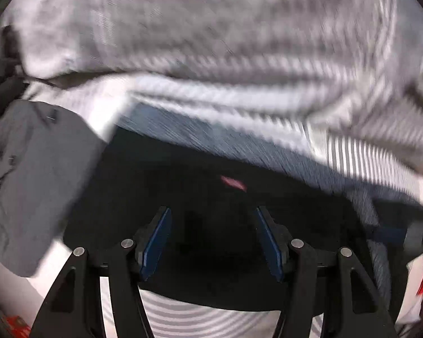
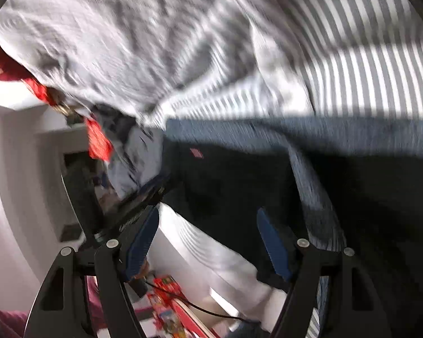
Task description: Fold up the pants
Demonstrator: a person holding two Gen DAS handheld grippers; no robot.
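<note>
1. The black pants [image 1: 211, 174] are lying on the striped bedsheet [image 1: 239, 64].
2. The left gripper [image 1: 213, 242] and right gripper [image 2: 208, 242] are hanging released above them, empty.
3. Being soft and limp, the pants are probably best pinched at an edge.

The pants [image 1: 211, 174] are lying on the bed sheet [image 1: 211, 28]. The left tool [image 1: 213, 242] is hanging right over them. Another piece of clothing [image 1: 33, 174] is lying to their left. The right tool [image 2: 208, 242] is hanging over the bed's edge.
</note>
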